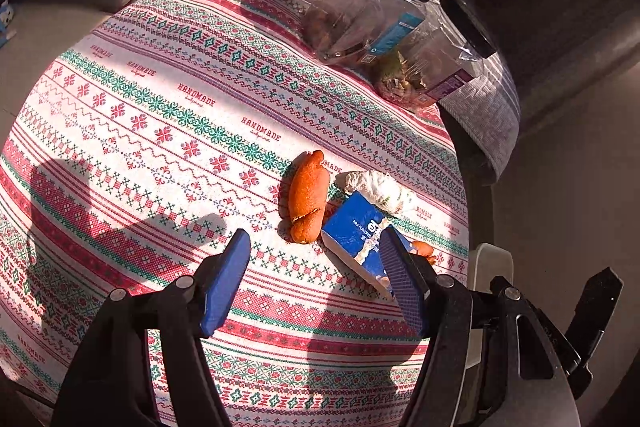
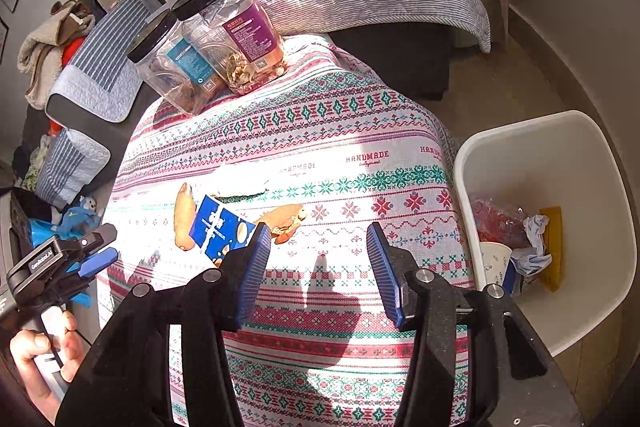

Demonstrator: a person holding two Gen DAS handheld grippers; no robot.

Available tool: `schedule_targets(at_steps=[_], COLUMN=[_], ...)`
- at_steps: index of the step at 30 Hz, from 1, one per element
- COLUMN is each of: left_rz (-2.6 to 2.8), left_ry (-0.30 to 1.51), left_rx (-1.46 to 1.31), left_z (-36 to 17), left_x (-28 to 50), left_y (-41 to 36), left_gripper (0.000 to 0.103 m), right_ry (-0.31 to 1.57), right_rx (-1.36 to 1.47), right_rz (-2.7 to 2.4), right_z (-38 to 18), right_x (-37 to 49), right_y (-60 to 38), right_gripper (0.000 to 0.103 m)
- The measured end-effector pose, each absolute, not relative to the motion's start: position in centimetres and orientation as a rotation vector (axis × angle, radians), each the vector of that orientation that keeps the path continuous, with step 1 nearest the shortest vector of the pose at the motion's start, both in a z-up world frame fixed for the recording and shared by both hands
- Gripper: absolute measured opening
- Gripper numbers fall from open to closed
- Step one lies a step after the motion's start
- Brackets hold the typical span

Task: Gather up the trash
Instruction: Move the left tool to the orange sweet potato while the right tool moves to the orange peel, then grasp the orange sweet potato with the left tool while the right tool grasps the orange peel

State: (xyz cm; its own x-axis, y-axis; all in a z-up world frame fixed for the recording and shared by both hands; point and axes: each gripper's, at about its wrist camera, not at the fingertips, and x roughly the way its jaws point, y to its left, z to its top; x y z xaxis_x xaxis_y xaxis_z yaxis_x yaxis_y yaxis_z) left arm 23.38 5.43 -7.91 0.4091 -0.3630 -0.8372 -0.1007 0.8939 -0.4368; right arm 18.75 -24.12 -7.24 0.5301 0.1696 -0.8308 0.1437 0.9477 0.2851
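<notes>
Litter — curled orange peel (image 1: 306, 199), blue milk carton (image 1: 354, 231), crumpled white tissue (image 1: 378, 189) — lies clustered beside the white plastic bin (image 2: 560, 155), likely for short carries; left gripper (image 1: 314, 255) and right gripper (image 2: 318, 247) both gape empty.

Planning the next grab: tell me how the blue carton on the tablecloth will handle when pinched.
The blue carton is small and lies flat, so probably light and unlikely to roll. If empty, its thin card walls may cave under the pads. Lying on soft tablecloth, it may slide when nudged.
</notes>
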Motion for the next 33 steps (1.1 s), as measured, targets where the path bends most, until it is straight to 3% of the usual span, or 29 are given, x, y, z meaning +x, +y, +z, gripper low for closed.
schedule_targets(at_steps=[27,30,32,33], left_rz=[-0.164,-0.149,-0.148,-0.148], left_ry=[1.24,1.253,1.262,1.262], left_rx=[-0.377,-0.37,-0.362,-0.355], left_z=[-14.0,-14.6,-14.9,-15.0], left_x=[28.2,28.4,28.5,28.5], left_y=[1.7,1.5,1.3,1.2], left_gripper=[0.064,0.064,0.057,0.048], right_ry=[1.166,1.177,1.185,1.185], right_rx=[0.502,0.516,0.51,0.507], right_rz=[0.066,0.063,0.07,0.075], right_z=[-13.8,-14.0,-14.1,-14.0], right_x=[24.8,24.9,25.0,25.0], right_y=[-20.6,-20.7,-20.5,-20.4], right_gripper=[0.048,0.042,0.028,0.026])
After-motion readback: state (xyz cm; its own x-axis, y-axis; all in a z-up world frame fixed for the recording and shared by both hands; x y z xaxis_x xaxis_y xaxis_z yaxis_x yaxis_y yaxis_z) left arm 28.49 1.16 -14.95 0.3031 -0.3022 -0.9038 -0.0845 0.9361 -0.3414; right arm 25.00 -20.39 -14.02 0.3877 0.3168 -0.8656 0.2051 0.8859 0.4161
